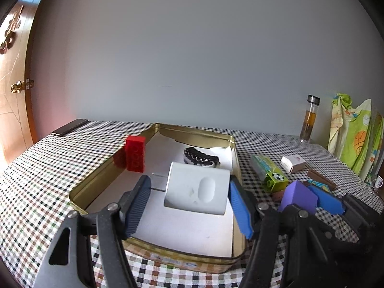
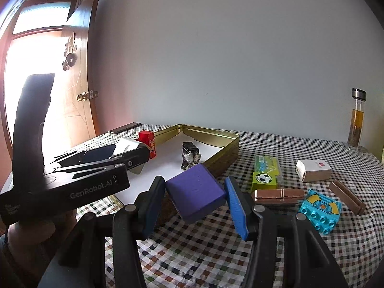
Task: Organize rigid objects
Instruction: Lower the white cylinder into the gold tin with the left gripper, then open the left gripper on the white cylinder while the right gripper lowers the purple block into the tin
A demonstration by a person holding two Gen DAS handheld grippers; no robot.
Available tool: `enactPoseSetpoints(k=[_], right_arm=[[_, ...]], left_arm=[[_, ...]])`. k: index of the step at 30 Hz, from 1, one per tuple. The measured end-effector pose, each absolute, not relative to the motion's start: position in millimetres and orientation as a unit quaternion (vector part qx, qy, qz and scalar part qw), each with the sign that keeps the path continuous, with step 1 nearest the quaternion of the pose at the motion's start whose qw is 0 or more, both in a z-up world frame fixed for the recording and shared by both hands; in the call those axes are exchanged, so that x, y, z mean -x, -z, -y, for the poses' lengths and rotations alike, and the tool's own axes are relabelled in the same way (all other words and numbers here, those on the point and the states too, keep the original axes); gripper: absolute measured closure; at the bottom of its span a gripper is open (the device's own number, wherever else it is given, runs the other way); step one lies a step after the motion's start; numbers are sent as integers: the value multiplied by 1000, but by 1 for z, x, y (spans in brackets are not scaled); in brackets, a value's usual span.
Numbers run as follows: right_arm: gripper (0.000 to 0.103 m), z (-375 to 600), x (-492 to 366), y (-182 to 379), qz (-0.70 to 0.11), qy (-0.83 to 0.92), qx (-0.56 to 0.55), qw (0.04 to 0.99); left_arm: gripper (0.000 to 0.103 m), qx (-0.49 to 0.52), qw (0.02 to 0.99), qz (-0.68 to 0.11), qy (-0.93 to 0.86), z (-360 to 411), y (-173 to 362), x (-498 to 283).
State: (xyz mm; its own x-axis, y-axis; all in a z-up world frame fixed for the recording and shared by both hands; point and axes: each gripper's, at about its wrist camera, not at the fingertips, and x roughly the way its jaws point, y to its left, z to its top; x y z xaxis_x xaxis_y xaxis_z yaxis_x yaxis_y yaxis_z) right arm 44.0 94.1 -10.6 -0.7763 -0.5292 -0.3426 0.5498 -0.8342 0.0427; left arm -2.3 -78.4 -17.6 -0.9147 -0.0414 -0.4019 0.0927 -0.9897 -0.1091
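A gold tin tray (image 1: 103, 182) lined with white paper holds a red brick (image 1: 135, 153) standing at its left wall and a black-and-white object (image 1: 201, 157) at the back. My left gripper (image 1: 189, 206) is open over the tray, its blue pads either side of a white box (image 1: 197, 190); the right pad is close to the box, the left pad apart. My right gripper (image 2: 195, 206) is shut on a purple block (image 2: 195, 192), held tilted above the table by the tray's (image 2: 213, 139) near right corner. The left gripper (image 2: 96, 165) also shows in the right wrist view.
On the checked cloth right of the tray lie a green football brick (image 2: 265, 174), a white carton (image 2: 313, 170), two brown bars (image 2: 279, 195), and a cyan brick (image 2: 320, 210). A glass bottle (image 2: 357, 122) stands at the back right. A phone (image 1: 69, 127) lies back left.
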Motion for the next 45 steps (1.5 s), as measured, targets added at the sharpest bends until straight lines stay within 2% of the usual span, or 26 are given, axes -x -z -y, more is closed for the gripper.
enactPoseSetpoints(k=[24, 45], right_arm=[[49, -70, -29, -6, -50, 933, -181, 308], [49, -33, 19, -17, -66, 924, -198, 320]], left_arm=[[38, -233, 75, -40, 969, 107, 10, 18], [38, -275, 84, -16, 958, 121, 10, 49]])
